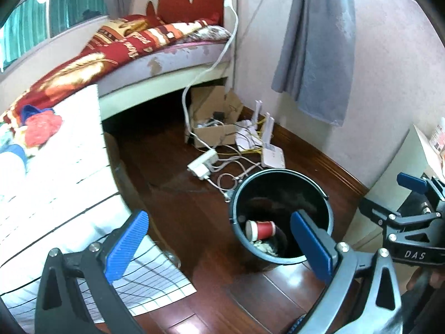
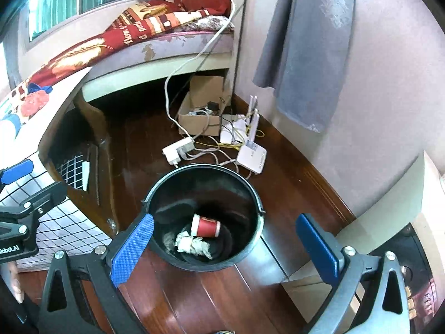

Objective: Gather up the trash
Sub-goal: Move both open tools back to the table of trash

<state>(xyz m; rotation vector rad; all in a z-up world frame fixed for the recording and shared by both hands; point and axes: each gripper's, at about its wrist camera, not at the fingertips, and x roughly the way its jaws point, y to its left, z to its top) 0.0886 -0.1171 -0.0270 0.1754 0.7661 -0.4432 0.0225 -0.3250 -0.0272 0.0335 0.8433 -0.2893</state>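
A black round trash bin (image 1: 281, 175) stands on the dark wood floor; it also shows in the right wrist view (image 2: 203, 172). Inside lie a red paper cup (image 1: 261, 229) (image 2: 205, 225) on its side and crumpled white paper (image 1: 264, 247) (image 2: 193, 245). My left gripper (image 1: 219, 239) is open and empty, above and left of the bin. My right gripper (image 2: 225, 239) is open and empty, right over the bin's near rim. The right gripper shows at the right edge of the left wrist view (image 1: 411, 211), and the left gripper at the left edge of the right wrist view (image 2: 16, 192).
A table with a white grid cloth (image 1: 155, 272) (image 2: 55, 222) stands left of the bin. Behind the bin lie a power strip (image 1: 203, 164), cables, white routers (image 2: 251, 157) and a cardboard box (image 2: 200, 119). A bed (image 1: 167, 55) stands at the back, a white cabinet (image 2: 361, 228) at right.
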